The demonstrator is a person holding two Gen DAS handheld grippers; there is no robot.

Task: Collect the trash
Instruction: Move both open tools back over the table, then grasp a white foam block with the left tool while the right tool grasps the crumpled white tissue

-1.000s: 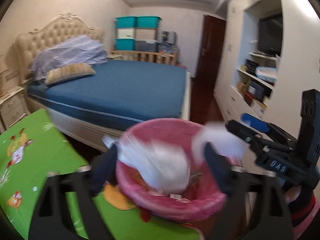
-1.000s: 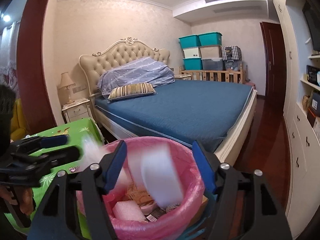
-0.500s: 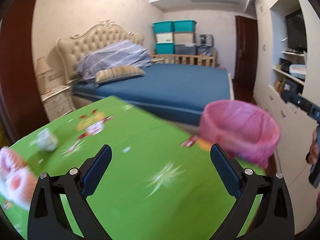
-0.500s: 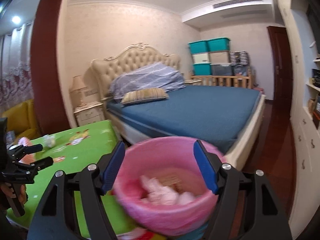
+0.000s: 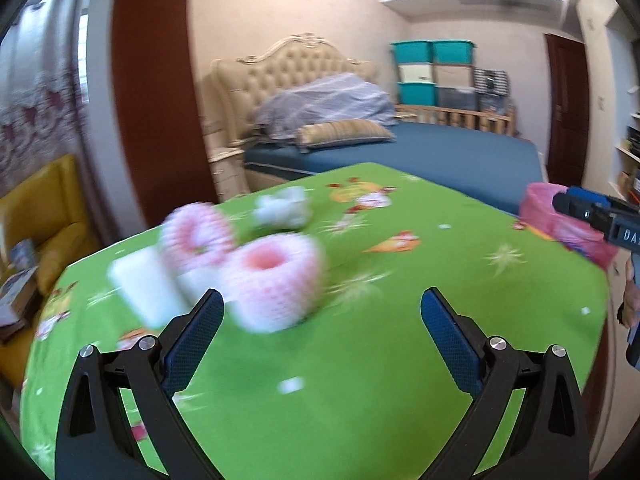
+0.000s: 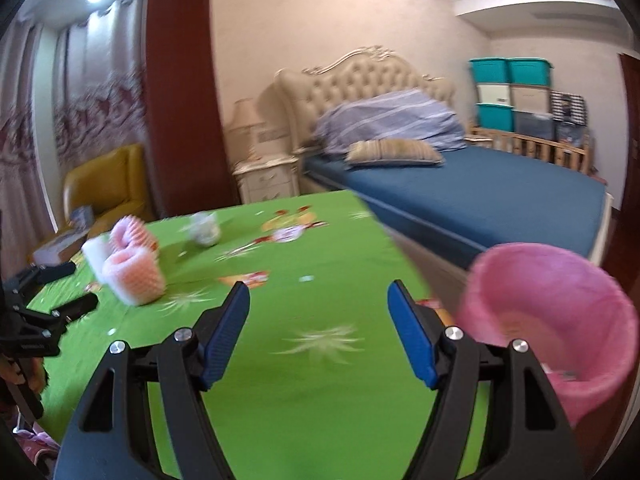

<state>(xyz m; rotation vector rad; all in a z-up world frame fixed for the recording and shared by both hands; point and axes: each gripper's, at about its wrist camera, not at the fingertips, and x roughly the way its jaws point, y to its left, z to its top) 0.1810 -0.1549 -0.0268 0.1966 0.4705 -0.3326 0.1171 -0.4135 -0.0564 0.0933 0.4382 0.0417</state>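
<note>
Across the room's far half: blue bed (image 6: 480, 192) with tufted headboard, striped pillow and bundled duvet; stacked teal and grey storage bins (image 6: 512, 96) behind it; white nightstand (image 6: 266, 178) with lamp beside the headboard; yellow armchair (image 6: 106, 184) by the curtains.

Green table (image 5: 380, 360), cartoon-printed cloth, fills the foreground of both views. Far edge runs close to the bed; right corner meets the bin. Broad bare cloth lies ahead of both grippers, carrying only a few small white scraps.

Pink-lined trash bin (image 6: 560, 320), at the table's right corner, mouth tilted toward the right wrist camera, some contents dimly visible inside. It sits just right of the right gripper's outer finger, outside the jaws.

Trash cluster, left part of the table, motion-blurred:
- pink foam net sleeve (image 5: 276, 280), hollow end up, nearest the left gripper; lies just ahead of its left fingertip, not between the jaws.
- second pink foam sleeve (image 5: 198, 236), behind the first, touching or overlapping it.
- white foam block (image 5: 140, 288), left of the sleeves, against them.
- crumpled white paper (image 5: 284, 206), farther back, apart from the cluster.

Left gripper (image 5: 322, 320): jaws spread wide, nothing between them, over bare cloth.

Right gripper (image 6: 319, 312): jaws spread wide, nothing held, over mid-table, well apart from the trash cluster.
</note>
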